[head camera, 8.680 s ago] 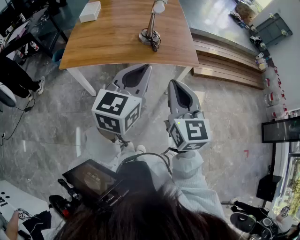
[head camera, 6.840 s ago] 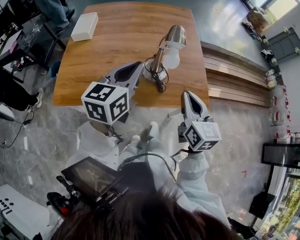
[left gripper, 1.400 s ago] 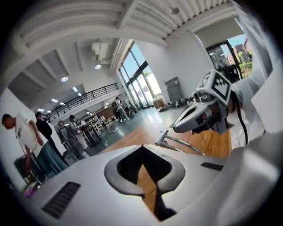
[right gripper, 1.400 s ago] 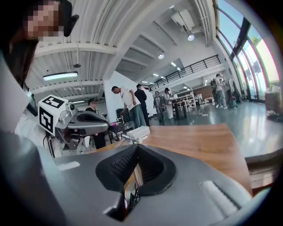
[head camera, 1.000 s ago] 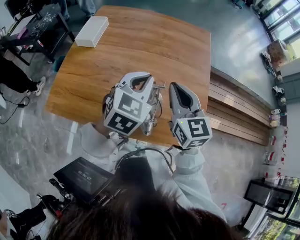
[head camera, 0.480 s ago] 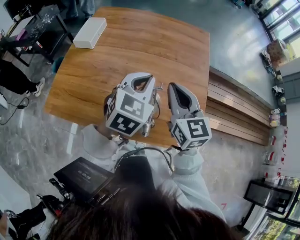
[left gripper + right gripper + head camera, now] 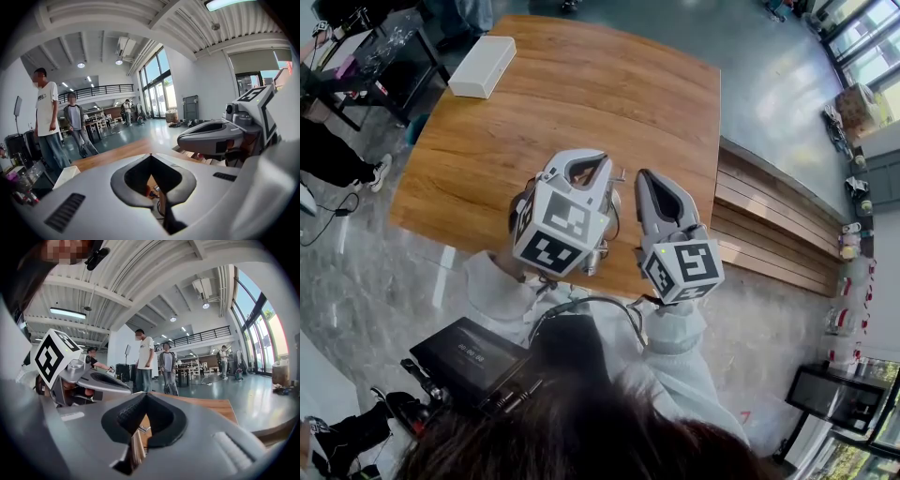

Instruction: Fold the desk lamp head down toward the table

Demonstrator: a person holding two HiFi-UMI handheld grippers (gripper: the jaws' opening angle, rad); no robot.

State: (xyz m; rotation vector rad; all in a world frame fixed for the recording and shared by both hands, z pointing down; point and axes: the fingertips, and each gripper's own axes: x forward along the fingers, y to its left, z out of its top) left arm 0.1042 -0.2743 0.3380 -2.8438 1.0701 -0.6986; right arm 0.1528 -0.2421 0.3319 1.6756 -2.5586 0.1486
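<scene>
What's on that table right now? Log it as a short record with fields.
surface: wooden table
lamp: desk lamp by the table's near edge, mostly covered by the left gripper in the head view
lamp head: hidden, fold cannot be told
left gripper: jaws shut, nothing held
right gripper: jaws shut, nothing held, beside the left
other: white box at the far left corner

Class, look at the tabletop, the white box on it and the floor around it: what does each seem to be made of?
Tabletop: wood or wood-look laminate, satin finish; brown with long grain streaks.
White box: perhaps plastic or card, matte; plain even white, too small to settle.
Floor: polished stone or tile, glossy; grey mottling and pale reflections.
</scene>
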